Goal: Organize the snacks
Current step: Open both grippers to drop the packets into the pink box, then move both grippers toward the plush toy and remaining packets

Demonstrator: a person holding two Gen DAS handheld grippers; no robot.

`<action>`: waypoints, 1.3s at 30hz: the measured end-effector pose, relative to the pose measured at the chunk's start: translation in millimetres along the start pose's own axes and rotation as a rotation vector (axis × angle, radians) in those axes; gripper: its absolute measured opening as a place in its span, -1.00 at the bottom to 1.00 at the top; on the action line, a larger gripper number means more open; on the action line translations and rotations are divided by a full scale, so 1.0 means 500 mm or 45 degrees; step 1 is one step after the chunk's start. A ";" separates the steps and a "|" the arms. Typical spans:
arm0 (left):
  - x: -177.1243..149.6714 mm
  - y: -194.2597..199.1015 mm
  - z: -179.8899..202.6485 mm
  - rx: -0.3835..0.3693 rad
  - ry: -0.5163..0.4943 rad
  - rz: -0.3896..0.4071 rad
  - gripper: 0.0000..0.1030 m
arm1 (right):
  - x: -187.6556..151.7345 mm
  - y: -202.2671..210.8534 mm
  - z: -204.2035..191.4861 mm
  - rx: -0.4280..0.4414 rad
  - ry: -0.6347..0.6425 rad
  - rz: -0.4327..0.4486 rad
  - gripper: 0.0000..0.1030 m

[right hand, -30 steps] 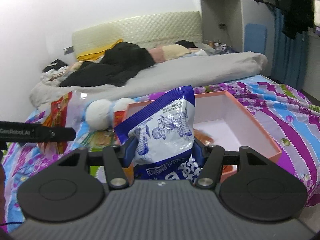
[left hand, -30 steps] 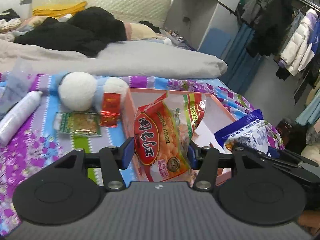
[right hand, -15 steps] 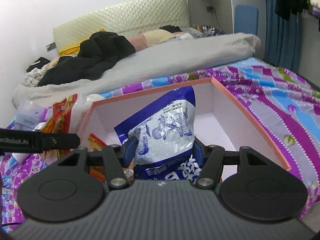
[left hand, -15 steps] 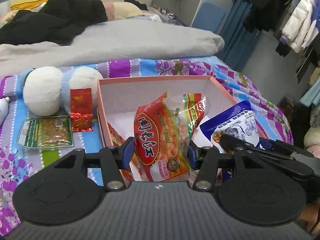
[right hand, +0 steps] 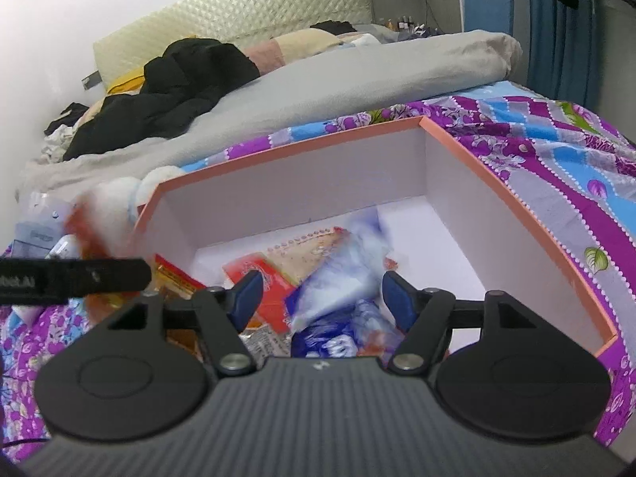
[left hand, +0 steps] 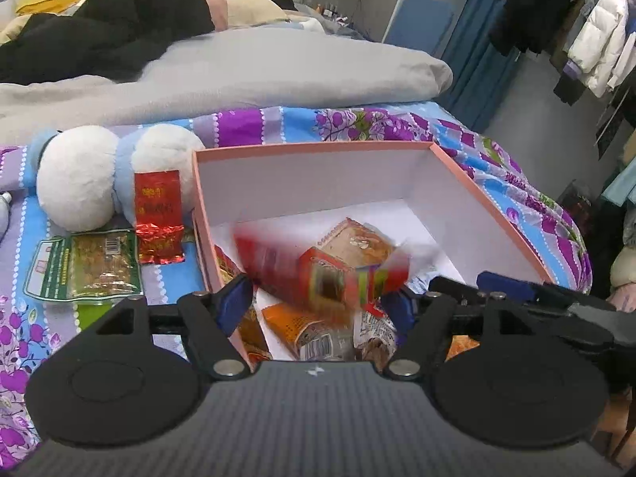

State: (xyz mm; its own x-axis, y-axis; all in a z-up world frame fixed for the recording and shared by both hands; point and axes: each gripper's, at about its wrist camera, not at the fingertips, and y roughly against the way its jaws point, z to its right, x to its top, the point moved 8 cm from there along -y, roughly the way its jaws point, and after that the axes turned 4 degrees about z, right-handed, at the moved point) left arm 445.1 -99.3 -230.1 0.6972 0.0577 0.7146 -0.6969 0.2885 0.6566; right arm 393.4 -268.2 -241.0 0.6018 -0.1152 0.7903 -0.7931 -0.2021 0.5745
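Gaping tongs (left hand: 320, 304) inside box (left hand: 314, 147) rim

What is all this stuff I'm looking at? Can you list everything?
Box: one, pink outside and white inside, open on the bedspread.
Red snack bag: one, blurred, dropping into the box between the open left tool's fingers.
Blue-and-white snack bag: one, blurred, falling into the box.
Other packets: several, orange and red, on the box floor.
Red foil packet: one, left of the box.
Green packet: one, flat on the bedspread.
Plush toy: one, white and pale blue, behind the packets.
Bedspread: purple and blue, floral.
Grey duvet: one, behind.
Left tool: black, jaws just opened.
Right tool: black, jaws just opened.
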 end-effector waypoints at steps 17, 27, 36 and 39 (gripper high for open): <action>-0.001 0.234 0.003 0.018 0.015 0.189 0.46 | 0.013 0.144 -0.071 0.070 0.018 0.117 0.66; -0.047 0.378 -0.017 0.045 0.019 0.267 0.47 | -0.007 0.241 -0.132 0.128 0.060 0.182 0.66; -0.101 0.451 -0.041 0.074 0.045 0.291 0.47 | -0.044 0.295 -0.189 0.197 0.106 0.195 0.66; -0.116 0.473 -0.052 0.090 0.057 0.298 0.47 | -0.059 0.309 -0.208 0.221 0.115 0.191 0.66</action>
State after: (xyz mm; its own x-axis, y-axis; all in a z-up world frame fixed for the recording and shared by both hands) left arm 244.1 -9.4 -122.7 0.5211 0.1578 0.8388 -0.8491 0.1952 0.4908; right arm 243.4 -195.0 -153.5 0.4616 -0.0709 0.8842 -0.8402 -0.3546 0.4102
